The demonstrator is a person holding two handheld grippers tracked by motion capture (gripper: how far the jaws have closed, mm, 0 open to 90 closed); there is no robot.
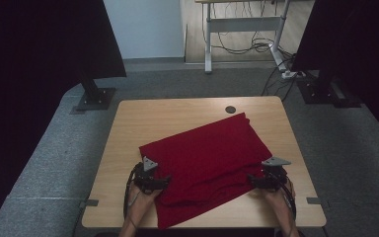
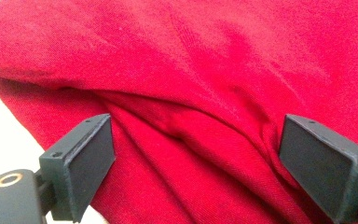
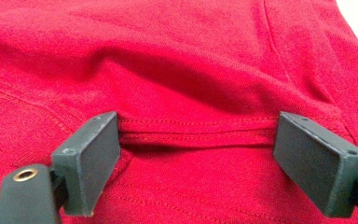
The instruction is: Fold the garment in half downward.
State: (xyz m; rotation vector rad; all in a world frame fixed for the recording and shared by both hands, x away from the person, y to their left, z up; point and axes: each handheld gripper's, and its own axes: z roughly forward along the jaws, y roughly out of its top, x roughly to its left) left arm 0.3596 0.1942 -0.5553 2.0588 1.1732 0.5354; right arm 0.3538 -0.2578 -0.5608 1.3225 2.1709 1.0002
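Forearms enter the high view at 6 o'clock, each hand carrying a two-jaw gripper at the near edge of the red cloth (image 1: 207,165).

1. Red cloth. It lies folded on the wooden table (image 1: 177,113), covering the centre and near half of the top. Its long axis runs from about 7 o'clock to 1 o'clock. One corner reaches the near table edge at 7 o'clock; the far corner stops just short of a round black grommet (image 1: 231,109) at 12 o'clock. Loose layers bunch along the near edge.

2. Left gripper (image 1: 149,178). It sits at 8 o'clock of the cloth, at the fabric's left edge. In the left gripper view the left gripper (image 2: 196,154) stands with jaws wide apart, and a raised fold of cloth (image 2: 205,135) runs between them. The pads do not press on it.

3. Right gripper (image 1: 269,178). It sits at 4 o'clock of the cloth, at the right edge. In the right gripper view the right gripper (image 3: 198,149) also stands wide, with a stitched hem (image 3: 196,135) stretched across the gap. The pads flank the hem without clamping it.

4. Surroundings. Grey carpet (image 1: 54,163) surrounds the table. Black stand bases (image 1: 94,98) rest at 10 and 2 o'clock. A second desk frame with loose cables (image 1: 242,44) stands at 12 o'clock.
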